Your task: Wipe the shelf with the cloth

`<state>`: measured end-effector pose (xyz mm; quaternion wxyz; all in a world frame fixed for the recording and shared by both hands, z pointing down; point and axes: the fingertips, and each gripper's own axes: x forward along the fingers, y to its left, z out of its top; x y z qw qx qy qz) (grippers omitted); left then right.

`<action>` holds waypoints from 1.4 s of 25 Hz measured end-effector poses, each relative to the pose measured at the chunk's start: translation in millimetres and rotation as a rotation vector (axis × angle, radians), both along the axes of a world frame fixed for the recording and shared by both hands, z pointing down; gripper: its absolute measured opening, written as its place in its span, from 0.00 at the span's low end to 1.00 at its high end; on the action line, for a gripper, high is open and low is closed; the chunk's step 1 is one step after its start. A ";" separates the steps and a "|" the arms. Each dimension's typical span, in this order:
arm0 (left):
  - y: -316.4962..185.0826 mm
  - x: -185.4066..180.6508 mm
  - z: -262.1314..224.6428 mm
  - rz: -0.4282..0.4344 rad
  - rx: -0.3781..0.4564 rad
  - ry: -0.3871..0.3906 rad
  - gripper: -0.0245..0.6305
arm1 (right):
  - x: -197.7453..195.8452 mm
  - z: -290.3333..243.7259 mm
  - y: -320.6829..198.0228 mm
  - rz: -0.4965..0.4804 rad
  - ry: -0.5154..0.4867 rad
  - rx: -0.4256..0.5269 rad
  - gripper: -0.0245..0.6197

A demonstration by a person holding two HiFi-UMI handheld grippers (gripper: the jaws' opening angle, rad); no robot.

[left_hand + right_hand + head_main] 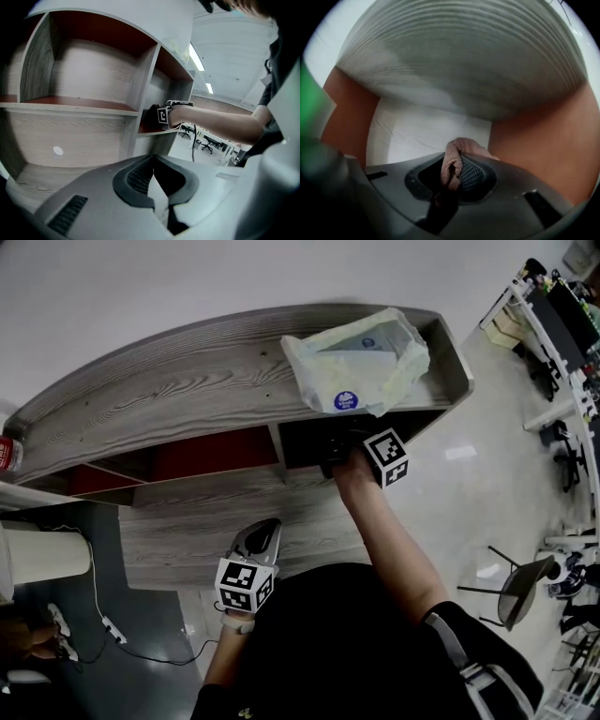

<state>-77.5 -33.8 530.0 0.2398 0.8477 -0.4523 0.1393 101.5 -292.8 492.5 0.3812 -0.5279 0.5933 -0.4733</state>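
My right gripper [457,172] is clenched on a crumpled pinkish-brown cloth [452,157], which bunches up out of the jaws. That gripper [339,454] reaches into the upper compartment at the right end of the grey wood-grain shelf unit [178,381]. The compartment has rust-red side walls, a pale back panel and the shelf unit's grey top board [464,56] overhead. Whether the cloth touches the compartment's floor, I cannot tell.

My left gripper [262,538] hangs in front of the shelf unit, clear of it, at its lower boards; its jaws [159,187] are pressed together with nothing between them. A pale translucent plastic bag [361,357] with a round blue sticker lies on the shelf unit's top, above the compartment.
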 end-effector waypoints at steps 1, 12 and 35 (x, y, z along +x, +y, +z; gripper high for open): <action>1.0 -2.0 -0.1 -0.008 0.000 0.001 0.05 | -6.9 0.7 0.5 -0.013 -0.007 -0.003 0.10; 20.7 -28.2 4.9 -0.121 -0.018 -0.004 0.05 | -75.9 5.9 5.8 -0.160 -0.057 -0.014 0.10; 29.1 -5.8 -1.6 -0.094 0.005 0.010 0.04 | -99.2 -34.6 45.5 -0.474 0.054 0.140 0.10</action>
